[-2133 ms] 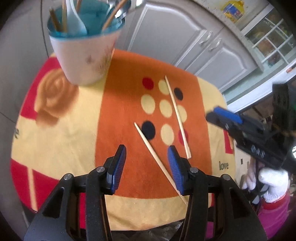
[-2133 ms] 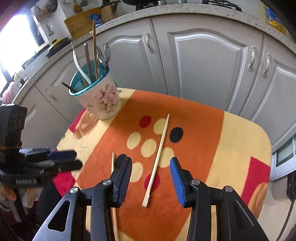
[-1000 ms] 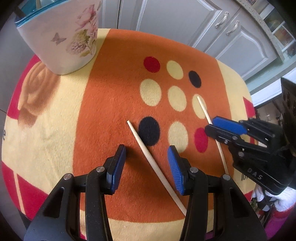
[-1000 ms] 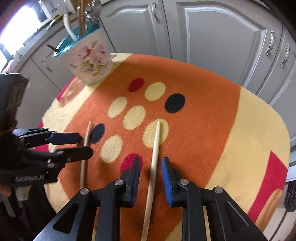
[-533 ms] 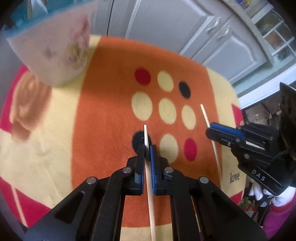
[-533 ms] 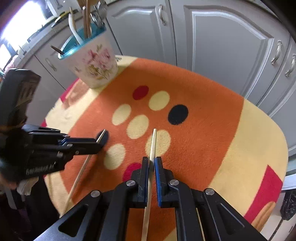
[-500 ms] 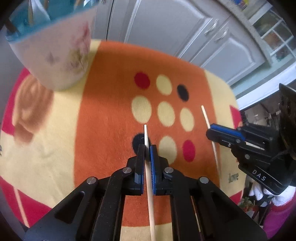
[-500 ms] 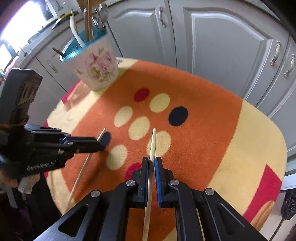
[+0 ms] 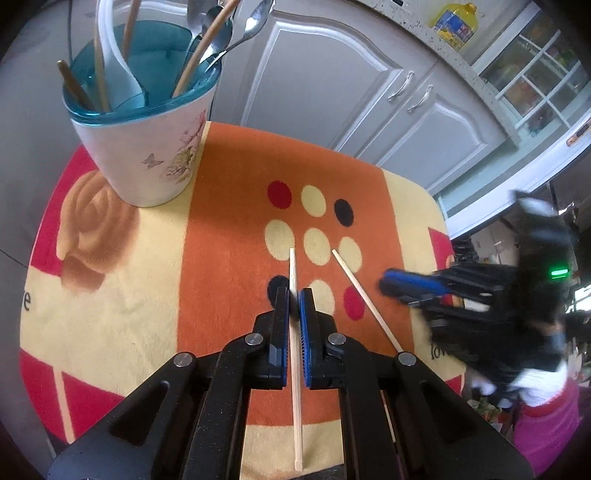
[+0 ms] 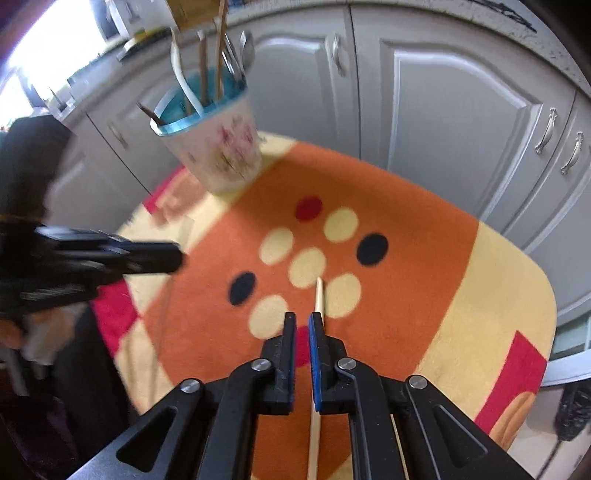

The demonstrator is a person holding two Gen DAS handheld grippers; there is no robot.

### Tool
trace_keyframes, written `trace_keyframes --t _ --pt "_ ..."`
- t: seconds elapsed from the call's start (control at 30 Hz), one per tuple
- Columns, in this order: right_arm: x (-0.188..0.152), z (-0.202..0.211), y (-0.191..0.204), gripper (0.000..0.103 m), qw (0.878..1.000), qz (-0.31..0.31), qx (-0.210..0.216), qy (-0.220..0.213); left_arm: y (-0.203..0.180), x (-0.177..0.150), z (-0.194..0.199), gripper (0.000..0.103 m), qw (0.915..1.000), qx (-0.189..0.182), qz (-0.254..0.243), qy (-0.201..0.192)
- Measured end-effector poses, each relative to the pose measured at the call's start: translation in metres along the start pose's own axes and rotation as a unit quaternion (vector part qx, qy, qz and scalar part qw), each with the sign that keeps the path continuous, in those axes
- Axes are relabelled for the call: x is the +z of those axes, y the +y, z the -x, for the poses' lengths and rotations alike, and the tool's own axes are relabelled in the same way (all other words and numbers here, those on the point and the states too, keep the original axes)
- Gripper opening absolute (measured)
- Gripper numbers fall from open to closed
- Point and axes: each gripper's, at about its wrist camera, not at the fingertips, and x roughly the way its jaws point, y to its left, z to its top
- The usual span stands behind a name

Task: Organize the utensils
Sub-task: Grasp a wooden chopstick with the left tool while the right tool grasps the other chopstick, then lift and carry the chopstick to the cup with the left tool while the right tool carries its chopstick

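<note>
My left gripper [image 9: 293, 293] is shut on a pale wooden chopstick [image 9: 291, 266], held lengthwise above the orange dotted cloth [image 9: 221, 221]. A second chopstick [image 9: 354, 284] slants just left of my blurred right gripper [image 9: 386, 290]. In the right wrist view my right gripper [image 10: 302, 317] has its jaws opening a narrow slit. Only cloth [image 10: 424, 258] shows in the slit. That chopstick [image 10: 318, 295] runs behind the right pad, not in the gap. The floral cup [image 9: 147, 158] [image 10: 221, 147] with a teal rim holds several utensils. My left gripper [image 10: 177, 258] is blurred at the left.
Grey cabinet doors [image 10: 443, 129] stand close behind the small cloth-covered table. The cup stands at the cloth's far left corner. A white-gloved hand [image 9: 535, 384] and pink sleeve [image 9: 546, 435] show at the right. A yellow bottle [image 9: 454, 22] sits on the counter.
Both grippers closed around their chopsticks and rose. The left one has carried its chopstick up and tilted toward the cup. The right chopstick, gripped half a second ago, now sits beside the gap.
</note>
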Motion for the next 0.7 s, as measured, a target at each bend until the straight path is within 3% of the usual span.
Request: trace_keyframes --t 0.03,0.1,0.17,0.23,0.3,0.37,0.7 --pt "0.0 -0.012 0.002 0.012 1.0 0.006 -0.009 0.018 -0.001 -0.001 0.003 0.004 1.0 -0.002 0.0 -0.002" --pt "-0.001 -0.029 0.004 0.028 0.999 0.014 -0.024 0.046 -0.001 -0.002 0.006 0.004 1.0 -0.003 0.0 -0.005" --pt "-0.002 -0.044 0.004 0.029 0.997 0.023 -0.037 0.069 0.0 -0.004 0.011 0.004 1.0 -0.005 0.002 -0.006" --pt "0.002 -0.044 0.006 0.027 0.997 0.029 -0.034 0.064 0.001 -0.002 0.015 0.004 0.9999 -0.008 0.003 -0.008" --pt "0.008 -0.043 0.003 0.006 0.998 0.017 -0.019 0.064 0.001 -0.001 0.021 0.004 0.9999 -0.01 0.004 -0.012" --pt "0.01 -0.041 0.001 0.006 0.998 0.012 -0.004 0.063 0.001 0.001 0.029 0.004 0.9997 -0.015 0.005 -0.019" --pt "0.003 0.036 0.0 0.006 0.999 -0.014 0.041 -0.023 -0.001 0.011 0.06 0.004 0.9985 -0.026 0.0 -0.048"
